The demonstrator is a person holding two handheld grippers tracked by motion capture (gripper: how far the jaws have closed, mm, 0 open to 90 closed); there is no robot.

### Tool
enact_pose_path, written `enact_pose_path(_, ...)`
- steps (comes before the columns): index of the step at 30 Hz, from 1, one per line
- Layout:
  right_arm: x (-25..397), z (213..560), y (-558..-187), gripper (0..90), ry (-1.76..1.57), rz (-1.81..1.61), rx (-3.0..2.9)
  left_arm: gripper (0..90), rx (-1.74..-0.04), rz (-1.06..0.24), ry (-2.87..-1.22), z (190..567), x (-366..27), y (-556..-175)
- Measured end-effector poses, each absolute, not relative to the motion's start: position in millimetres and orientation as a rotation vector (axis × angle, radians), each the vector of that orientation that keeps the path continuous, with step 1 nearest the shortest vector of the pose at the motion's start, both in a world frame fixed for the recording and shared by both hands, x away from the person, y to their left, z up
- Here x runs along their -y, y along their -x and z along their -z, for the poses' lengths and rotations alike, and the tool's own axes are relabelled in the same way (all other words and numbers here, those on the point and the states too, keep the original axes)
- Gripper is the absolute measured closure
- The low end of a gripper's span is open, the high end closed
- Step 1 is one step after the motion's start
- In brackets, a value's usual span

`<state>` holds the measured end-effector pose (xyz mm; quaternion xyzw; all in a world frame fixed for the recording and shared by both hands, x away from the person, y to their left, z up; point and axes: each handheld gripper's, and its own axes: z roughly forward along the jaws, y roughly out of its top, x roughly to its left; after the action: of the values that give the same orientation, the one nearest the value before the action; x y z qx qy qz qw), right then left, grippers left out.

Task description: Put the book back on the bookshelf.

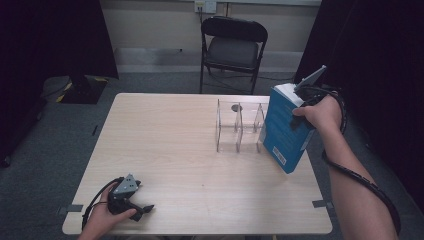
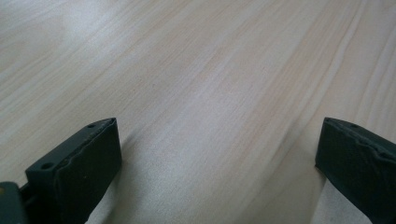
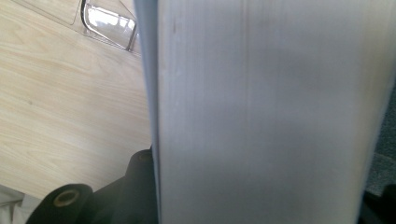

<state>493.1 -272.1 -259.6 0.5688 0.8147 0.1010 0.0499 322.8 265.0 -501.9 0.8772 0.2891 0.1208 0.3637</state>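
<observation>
— Grip on the book [image 1: 285, 131]: how did it look?

— Firm. The right gripper [image 1: 306, 107] had its jaws clamped across the thick blue book, one on each cover. In the right gripper view the pale page edges [image 3: 266, 116] stood between the jaws and reached the top of the frame.

— Where was the book, measured from the clear rack [image 1: 239, 126]?

— Just beside the rack's right end, held up off the table [image 1: 165, 145] and tilted, its lower corner down toward the near side of the rack. I could not tell whether the cover touched the rack's end wall. The right gripper view caught a rounded corner of the rack [image 3: 109, 23] just left of the pages.

— And the other hand?

— The left gripper [image 1: 142, 209] sat well away from the rack, down at the table's near left corner, resting on the wood in the person's hand. Its jaws stood wide apart with nothing between them but bare tabletop [image 2: 210, 93].

— Anything past the rack?

— A black folding chair [image 1: 232, 47] stood beyond it, off the table's far edge.
</observation>
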Motion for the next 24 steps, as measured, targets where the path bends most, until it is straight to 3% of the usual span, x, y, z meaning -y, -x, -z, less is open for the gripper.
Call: enact_pose_path(24, 270.3, 263.8, -505.7, 61.6, -1.786, -0.342, -2.410, 0.0, -0.744, -0.310, -2.259, 501.7, -265.0, -322.8)
